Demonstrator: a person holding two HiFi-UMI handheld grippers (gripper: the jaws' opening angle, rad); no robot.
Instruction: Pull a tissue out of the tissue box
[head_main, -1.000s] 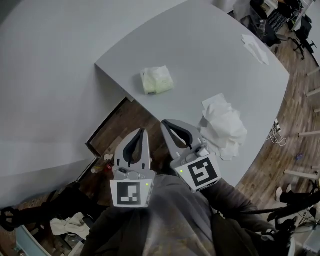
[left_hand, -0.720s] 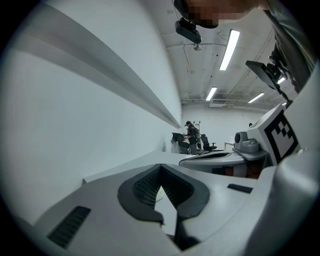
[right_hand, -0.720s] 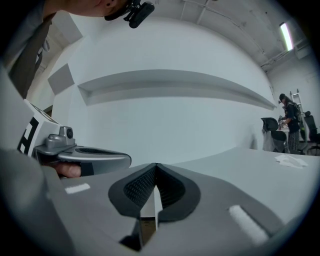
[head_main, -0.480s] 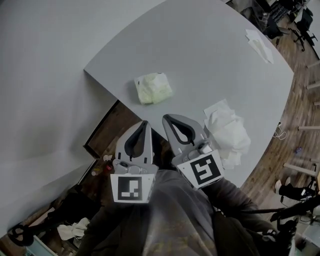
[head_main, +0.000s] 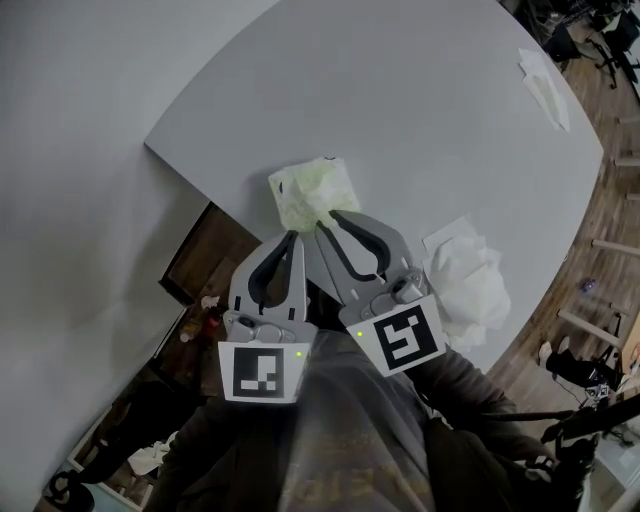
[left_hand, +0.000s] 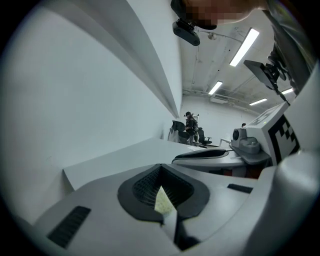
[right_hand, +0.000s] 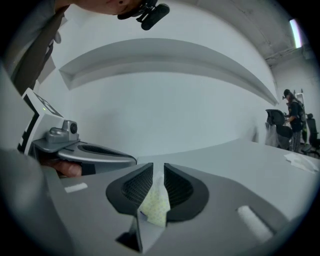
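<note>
Pale green tissue box (head_main: 310, 186) lying on the grey worktop (head_main: 430, 120), close to its near edge. Right tool (head_main: 326, 219): tips at the box's near side, jaws opening to a narrow slit through which the box shows; the pads do not press on it. Left tool (head_main: 292, 238), just beside it at the worktop's edge: jaws clenched at the tips, grasping nothing. Crumpled white tissues (head_main: 468, 280) lie right of the right tool; a flat tissue (head_main: 545, 85) lies well apart.

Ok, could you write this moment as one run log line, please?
phase: pre-grasp | left gripper: shut, empty | right gripper: jaws opening, at tissue pack edge, no grip | tissue pile: right of both grippers
</note>
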